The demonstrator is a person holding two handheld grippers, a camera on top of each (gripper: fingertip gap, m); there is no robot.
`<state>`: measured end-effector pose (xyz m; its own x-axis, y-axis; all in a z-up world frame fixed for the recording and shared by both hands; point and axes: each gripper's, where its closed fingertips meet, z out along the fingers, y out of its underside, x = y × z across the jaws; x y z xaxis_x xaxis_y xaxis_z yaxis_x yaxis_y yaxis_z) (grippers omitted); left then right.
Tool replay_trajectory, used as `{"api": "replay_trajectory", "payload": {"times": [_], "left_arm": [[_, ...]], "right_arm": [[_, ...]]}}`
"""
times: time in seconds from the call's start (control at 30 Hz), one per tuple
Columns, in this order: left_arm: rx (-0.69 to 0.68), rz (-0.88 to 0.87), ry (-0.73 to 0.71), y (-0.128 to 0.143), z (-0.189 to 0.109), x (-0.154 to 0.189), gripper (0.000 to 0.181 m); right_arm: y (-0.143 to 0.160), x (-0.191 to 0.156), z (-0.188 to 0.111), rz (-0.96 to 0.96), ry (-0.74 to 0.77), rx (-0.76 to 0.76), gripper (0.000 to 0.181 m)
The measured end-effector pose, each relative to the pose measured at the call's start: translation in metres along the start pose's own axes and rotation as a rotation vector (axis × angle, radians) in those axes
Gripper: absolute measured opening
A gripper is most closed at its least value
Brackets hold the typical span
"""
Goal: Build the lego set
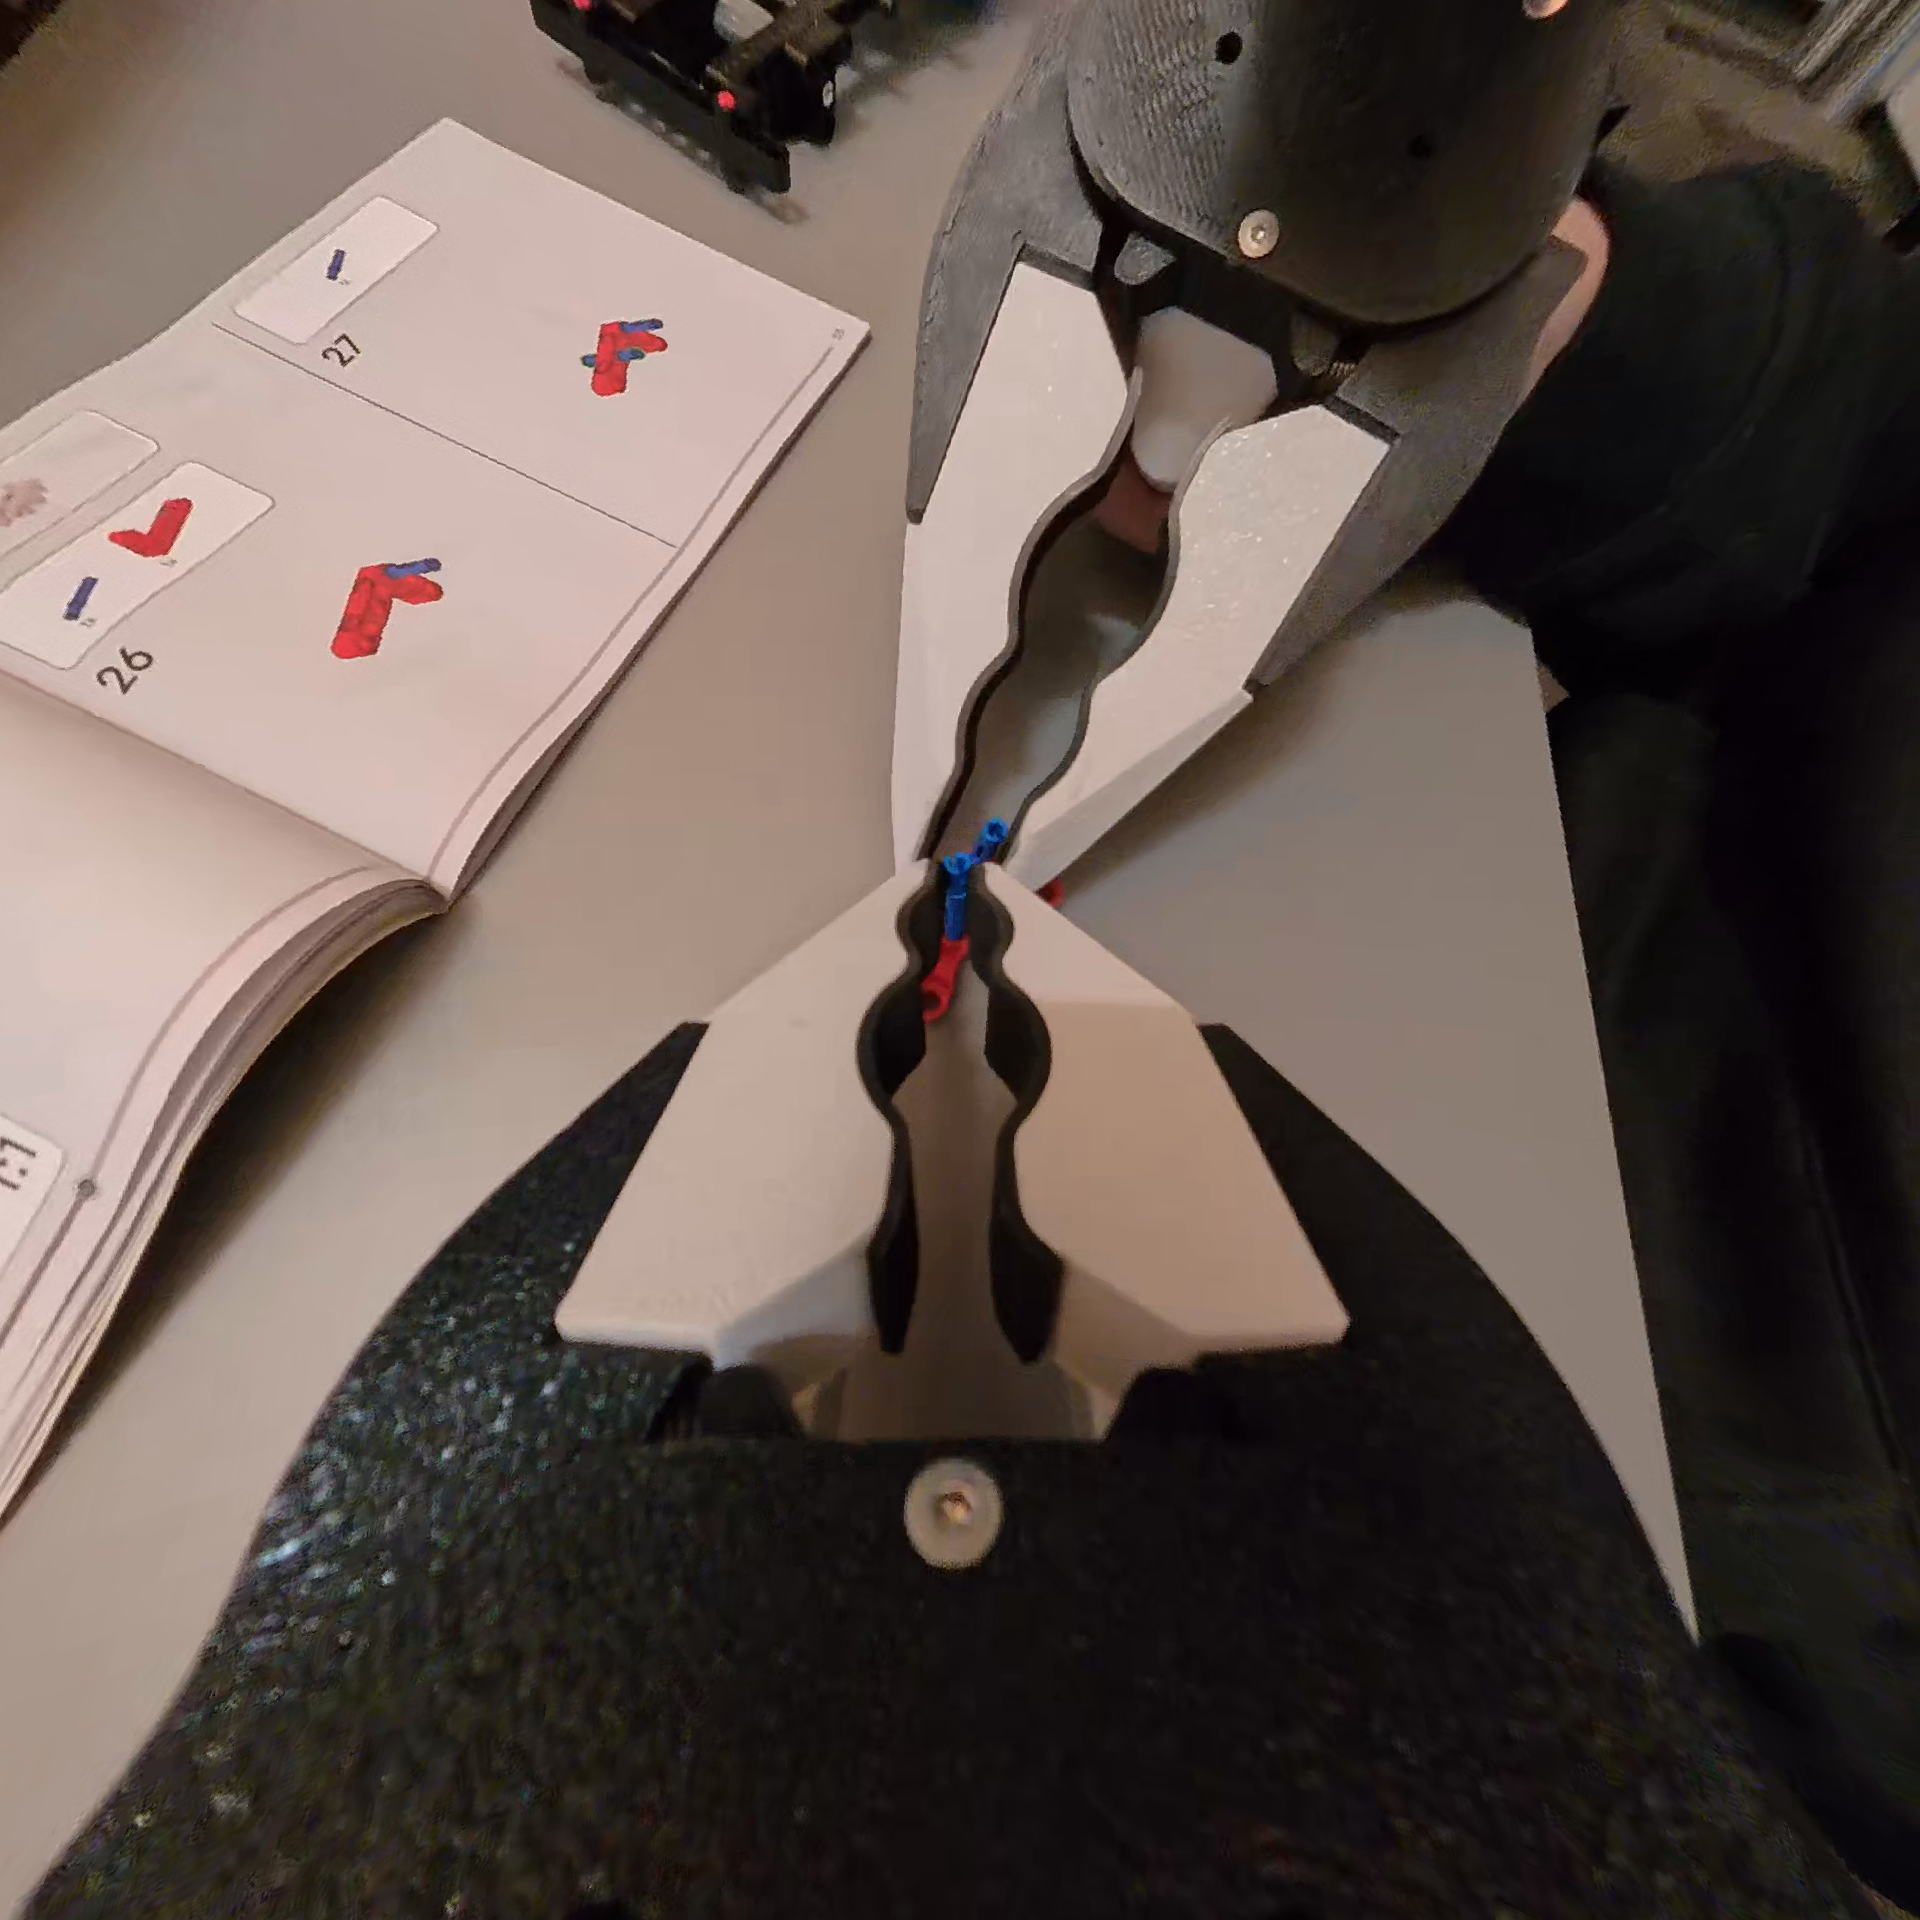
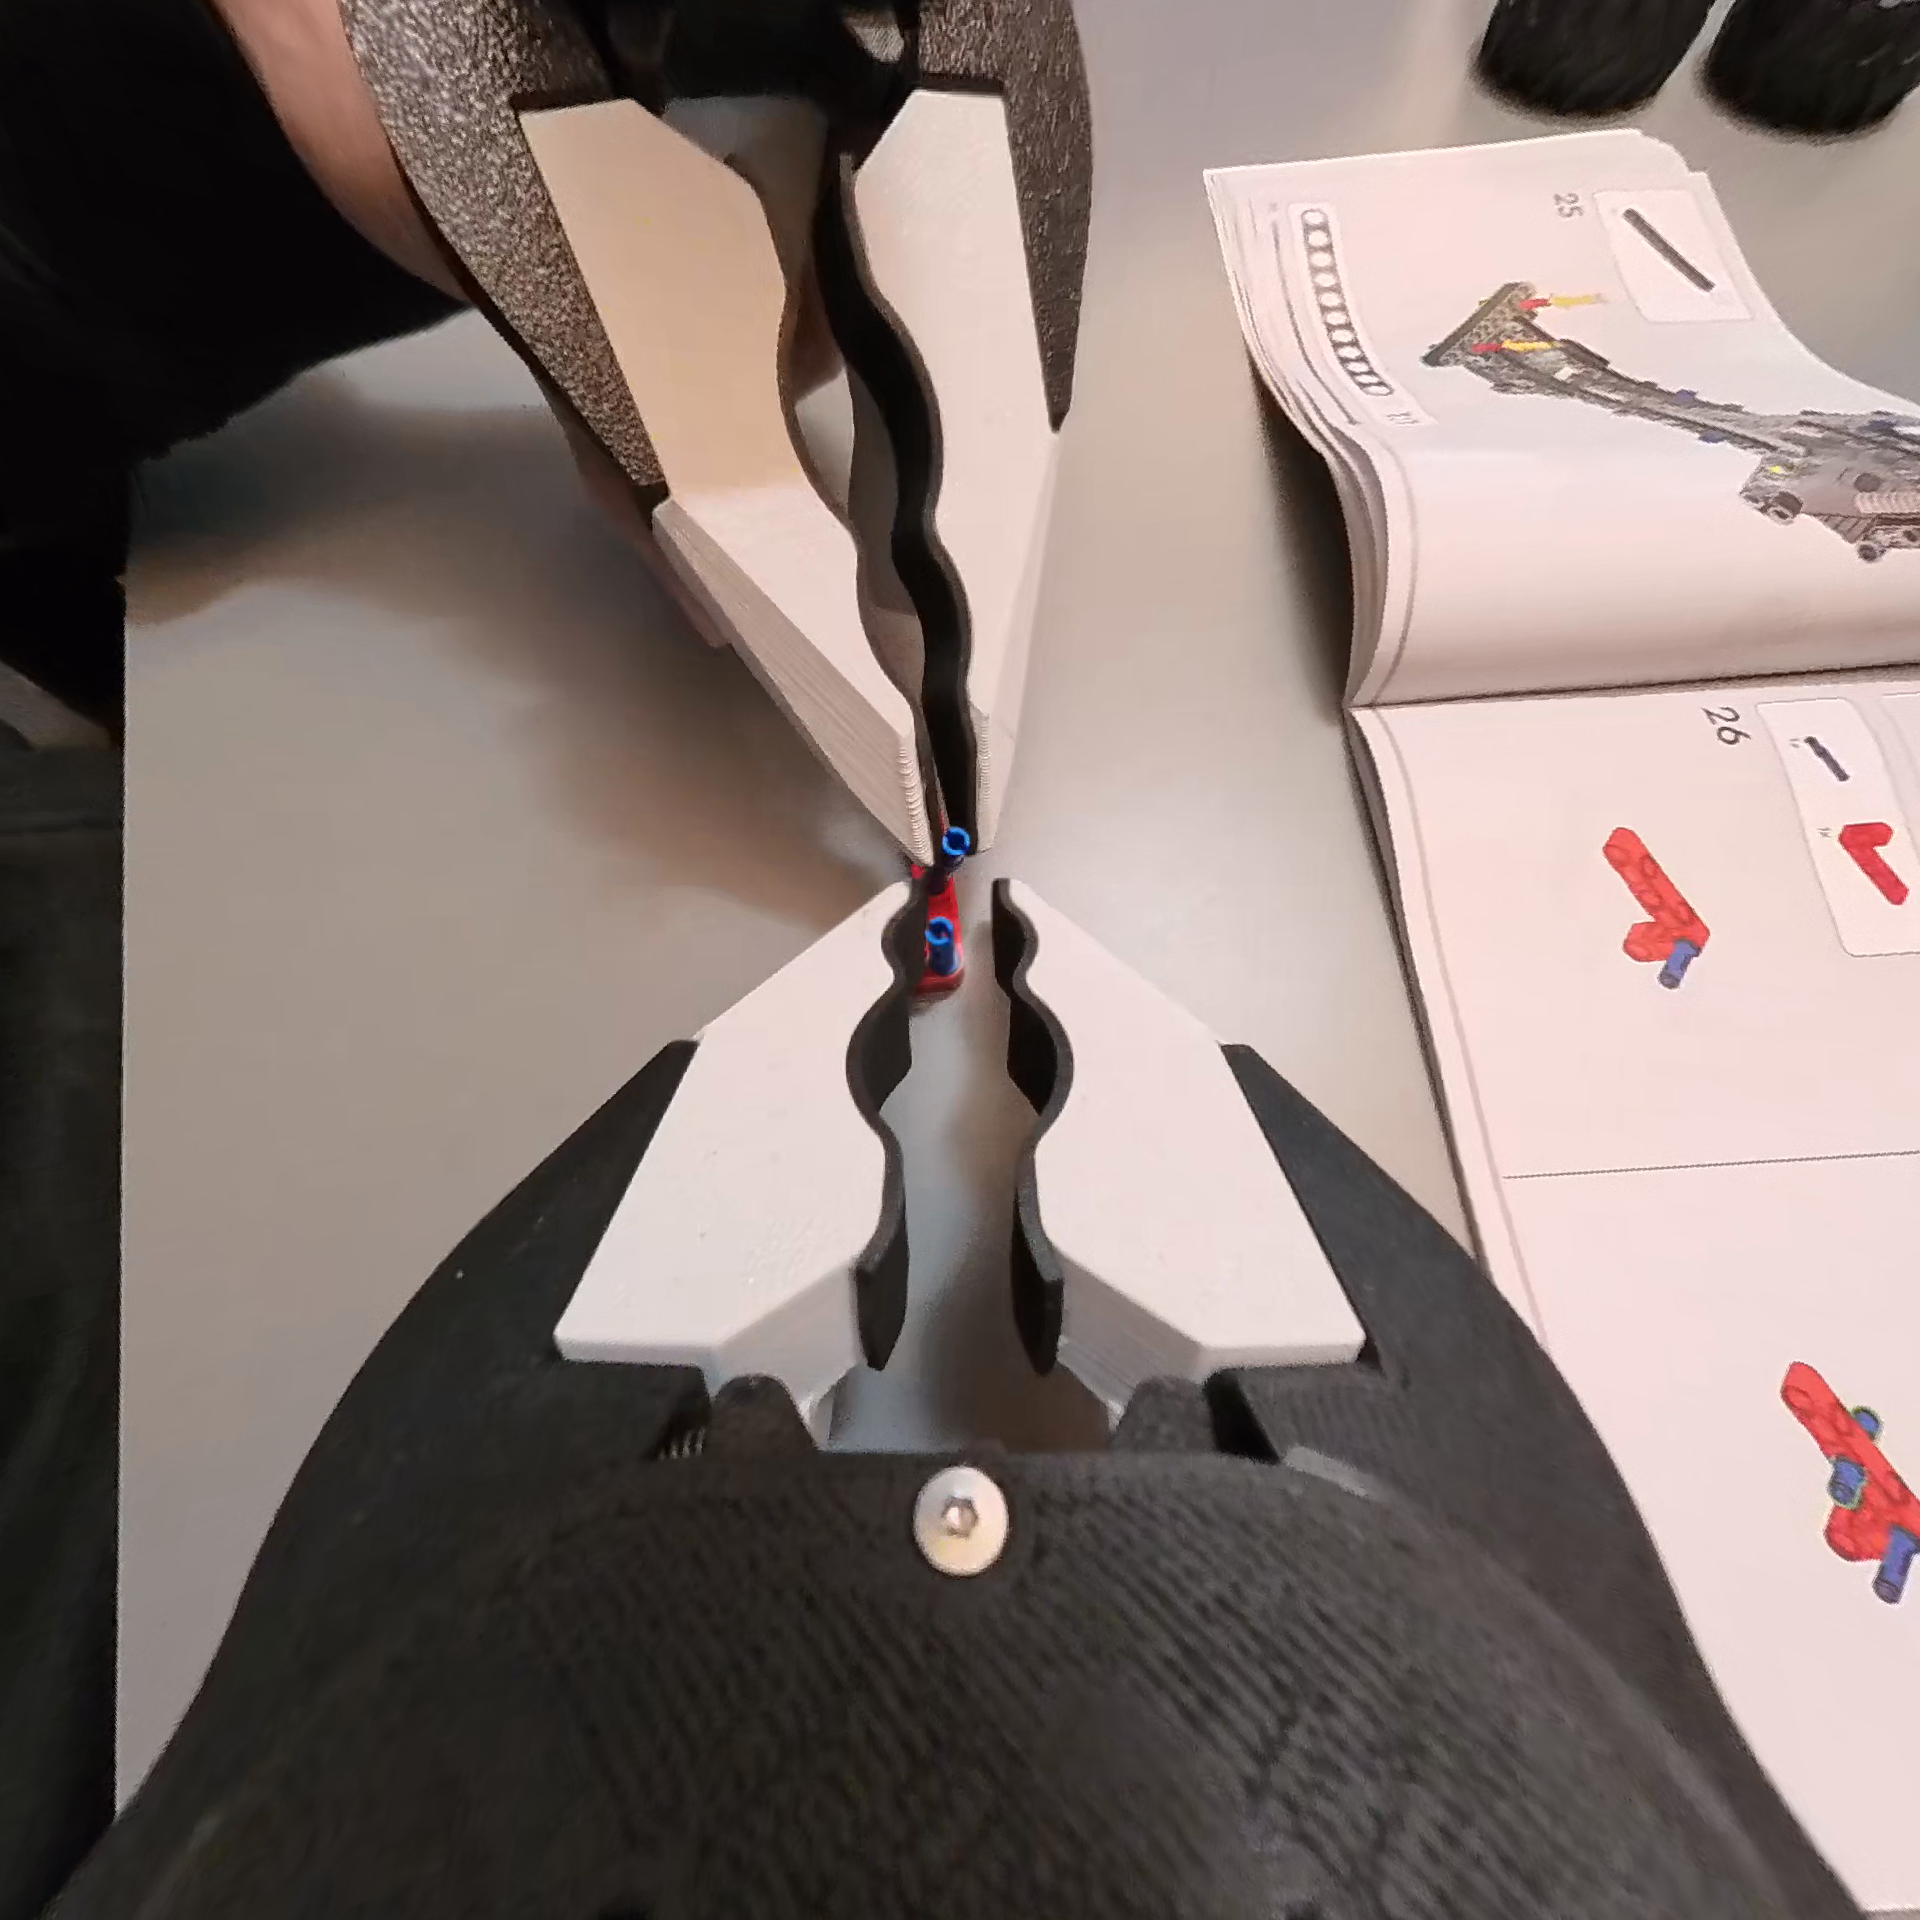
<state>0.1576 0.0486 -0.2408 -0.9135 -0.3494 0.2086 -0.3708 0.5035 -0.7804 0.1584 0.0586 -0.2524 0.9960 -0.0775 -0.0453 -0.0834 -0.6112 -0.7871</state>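
We are meeting tip to tip over the grey table [image 1: 1299, 935], with the two tools facing each other across the small build. Our left gripper [image 1: 957, 881] is pinching a blue pin [image 1: 956, 902] between its nearly closed fingertips; from the right wrist view the same left gripper [image 2: 951, 826] is reaching in from the top, its white fingers pressed together on the ringed end of that blue pin [image 2: 954, 842].

The red beam [image 2: 940, 975] is lying just under the pin, partly inside the mouth of our right gripper [image 2: 951, 896]. That tool's jaws are standing apart: the beam is touching one finger only, and a strip of table is showing between it and the other. A second blue pin [image 2: 940, 935] is sitting in the beam. In the left wrist view the red beam [image 1: 943, 982] is showing through the gap of our own fingers, and the right gripper [image 1: 977, 847] is coming down from above, the second blue pin [image 1: 993, 831] at its tips.

The instruction booklet [image 1: 416, 675] is lying open beside us, well clear of the tools, and a black part-built model [image 1: 707, 83] is standing at the far edge.
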Motion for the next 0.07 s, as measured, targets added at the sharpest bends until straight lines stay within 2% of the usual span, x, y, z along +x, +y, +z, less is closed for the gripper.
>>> {"api": "replay_trajectory", "payload": {"times": [0.07], "left_arm": [[0.024, -0.003, 0.008, 0.0002, -0.0003, 0.0008, 0.001]], "right_arm": [[0.001, -0.0011, 0.0012, -0.007, -0.003, -0.009, 0.011]]}}
